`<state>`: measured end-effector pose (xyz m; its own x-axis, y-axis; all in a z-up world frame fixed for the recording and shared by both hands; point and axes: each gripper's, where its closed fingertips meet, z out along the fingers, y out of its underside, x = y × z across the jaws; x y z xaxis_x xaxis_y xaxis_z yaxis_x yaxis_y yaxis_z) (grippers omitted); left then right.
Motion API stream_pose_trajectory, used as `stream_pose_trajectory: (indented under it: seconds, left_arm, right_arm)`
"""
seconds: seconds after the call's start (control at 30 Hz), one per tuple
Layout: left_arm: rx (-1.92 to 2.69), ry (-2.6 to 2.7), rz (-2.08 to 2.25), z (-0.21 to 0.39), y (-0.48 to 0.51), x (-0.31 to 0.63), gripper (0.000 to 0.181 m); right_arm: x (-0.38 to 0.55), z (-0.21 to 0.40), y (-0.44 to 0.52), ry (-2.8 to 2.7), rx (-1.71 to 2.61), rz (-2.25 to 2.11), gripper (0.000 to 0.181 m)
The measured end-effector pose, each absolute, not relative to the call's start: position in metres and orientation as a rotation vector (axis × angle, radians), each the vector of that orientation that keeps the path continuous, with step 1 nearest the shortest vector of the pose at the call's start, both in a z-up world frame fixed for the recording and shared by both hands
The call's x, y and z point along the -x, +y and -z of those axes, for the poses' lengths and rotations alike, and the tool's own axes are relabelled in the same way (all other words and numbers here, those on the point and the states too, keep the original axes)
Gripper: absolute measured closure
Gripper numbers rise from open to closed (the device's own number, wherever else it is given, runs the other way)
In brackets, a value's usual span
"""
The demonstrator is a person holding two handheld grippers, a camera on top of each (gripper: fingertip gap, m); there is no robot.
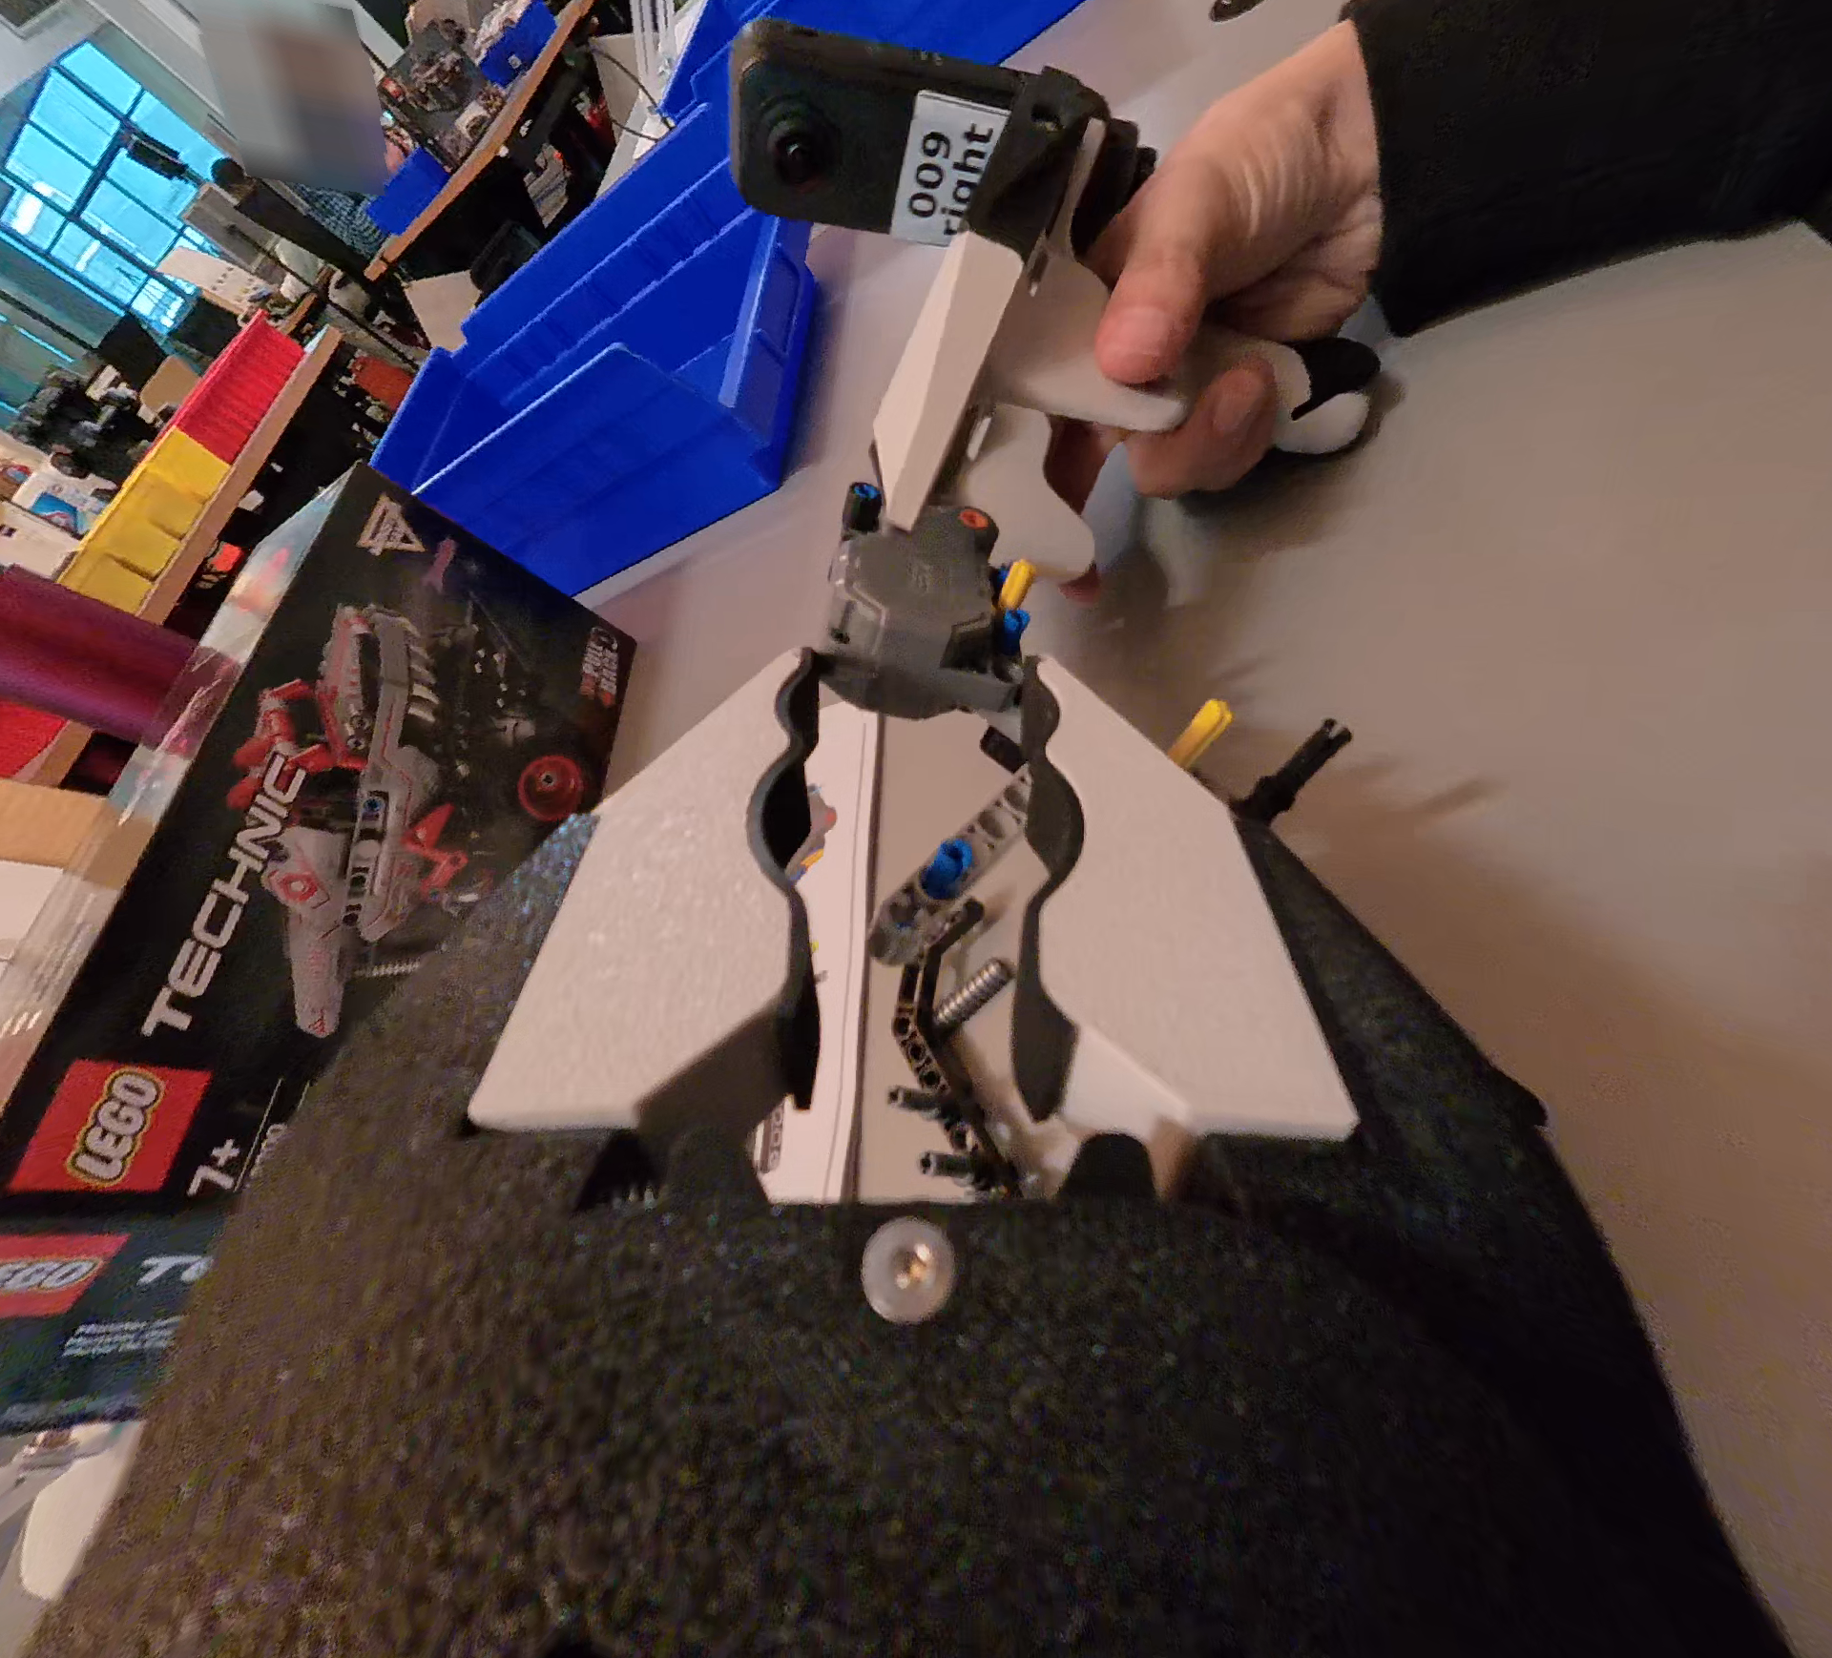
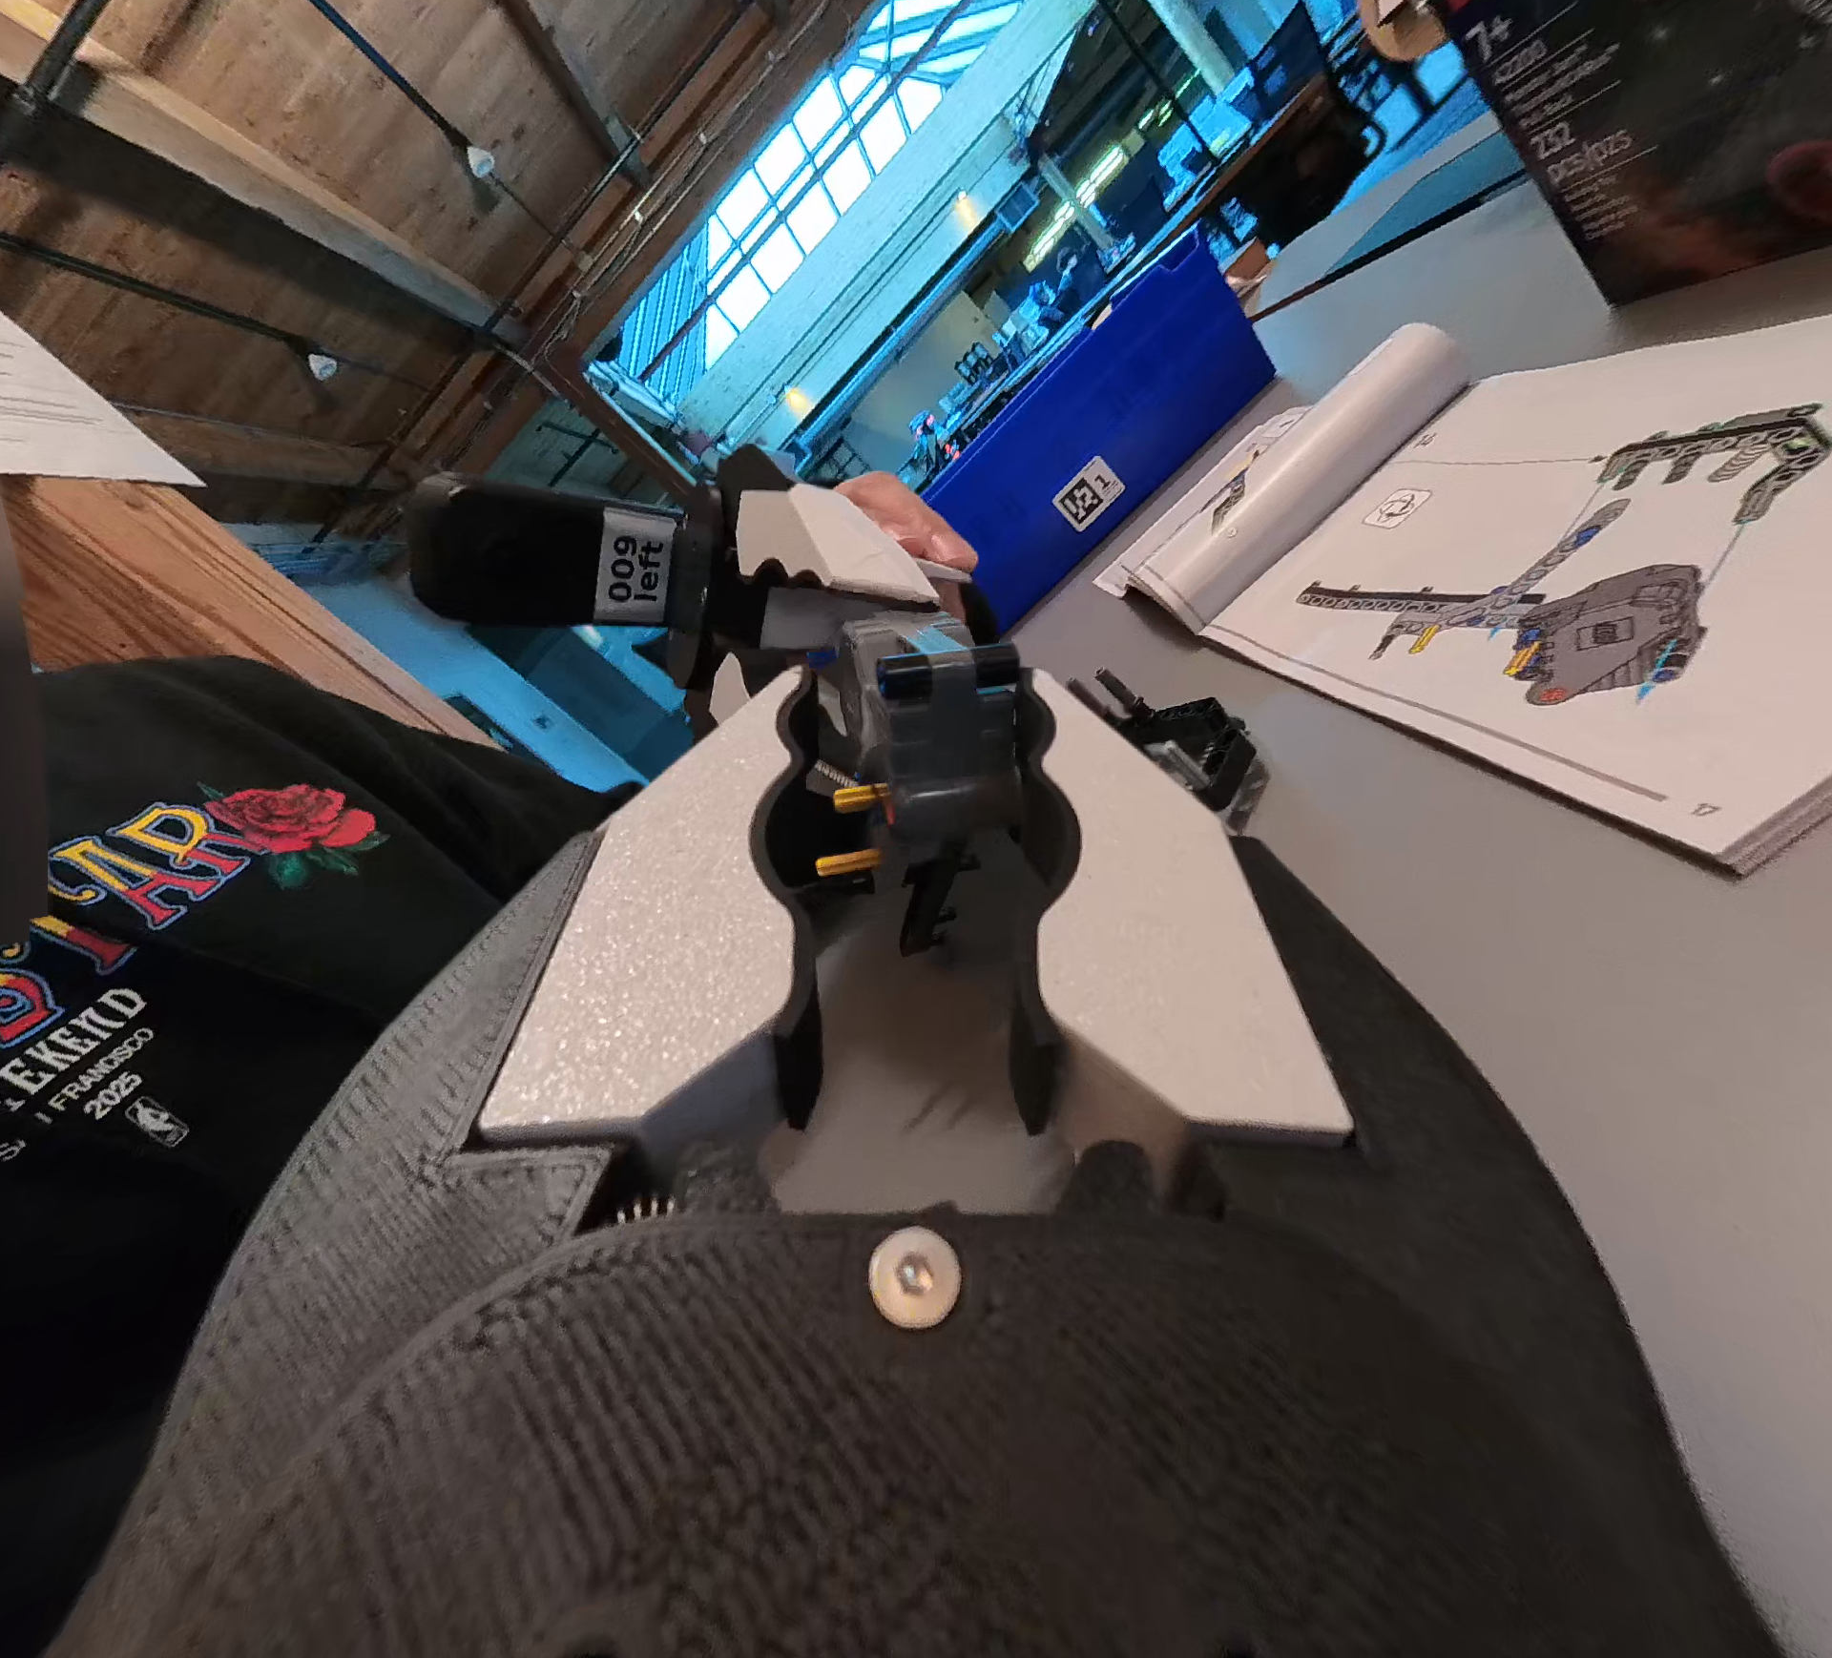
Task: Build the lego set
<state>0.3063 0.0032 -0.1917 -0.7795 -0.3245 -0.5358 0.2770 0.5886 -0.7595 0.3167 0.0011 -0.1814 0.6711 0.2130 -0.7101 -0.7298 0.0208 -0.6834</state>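
A dark grey Lego assembly [image 1: 907, 609] with blue and yellow pins hangs above the grey table, held from two sides. My left gripper [image 1: 922, 674] is shut on its near end. My right gripper [image 1: 981, 535], held by a hand [image 1: 1249, 243], comes in from the far right and clamps its other end. In the right wrist view the assembly [image 2: 942, 758] sits between my right gripper's [image 2: 917, 694] tips, two yellow pins sticking out to the left. The left gripper [image 2: 853, 599] meets it from behind. On the table below lie a grey beam with a blue pin [image 1: 942, 877], a black bent beam [image 1: 922, 1036] and a spring [image 1: 976, 991].
A yellow axle [image 1: 1200, 728] and a black pin [image 1: 1289, 768] lie to the right. The open instruction booklet [image 2: 1487, 619] and small black parts [image 2: 1190, 748] lie on the table. The Lego box [image 1: 327, 818] stands to the left, blue bins [image 1: 694, 322] behind. The tips of both grippers are at nearly the same place.
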Motion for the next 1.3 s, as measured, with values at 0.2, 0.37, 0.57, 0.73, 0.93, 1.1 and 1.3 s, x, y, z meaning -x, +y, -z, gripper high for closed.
stream_pose_trajectory:
  seconds: [0.2, 0.37, 0.57, 0.73, 0.93, 1.1, 1.3]
  left_arm:
    - [0.088, 2.120, 1.193, 0.184, 0.007, -0.311, 0.143]
    - [0.084, 2.079, 1.240, 0.176, 0.004, -0.309, 0.143]
    - [0.067, 2.043, 1.264, 0.172, 0.000, -0.308, 0.143]
    - [0.062, 2.037, 1.253, 0.173, 0.000, -0.308, 0.143]
    - [0.068, 2.020, 1.220, 0.174, 0.002, -0.312, 0.143]
    - [0.070, 2.014, 1.216, 0.175, 0.001, -0.313, 0.143]
    - [0.073, 2.006, 1.220, 0.174, -0.001, -0.312, 0.143]
  right_arm:
    - [-0.322, 0.179, -0.001, 0.488, 1.336, -0.743, 0.131]
    - [-0.321, 0.175, -0.002, 0.473, 1.315, -0.733, 0.125]
    - [-0.314, 0.173, 0.003, 0.441, 1.314, -0.758, 0.135]
    - [-0.316, 0.171, 0.002, 0.446, 1.292, -0.740, 0.145]
    - [-0.319, 0.171, 0.002, 0.430, 1.318, -0.675, 0.147]
    - [-0.320, 0.171, 0.002, 0.424, 1.328, -0.685, 0.147]
    - [-0.319, 0.169, -0.001, 0.416, 1.309, -0.690, 0.147]
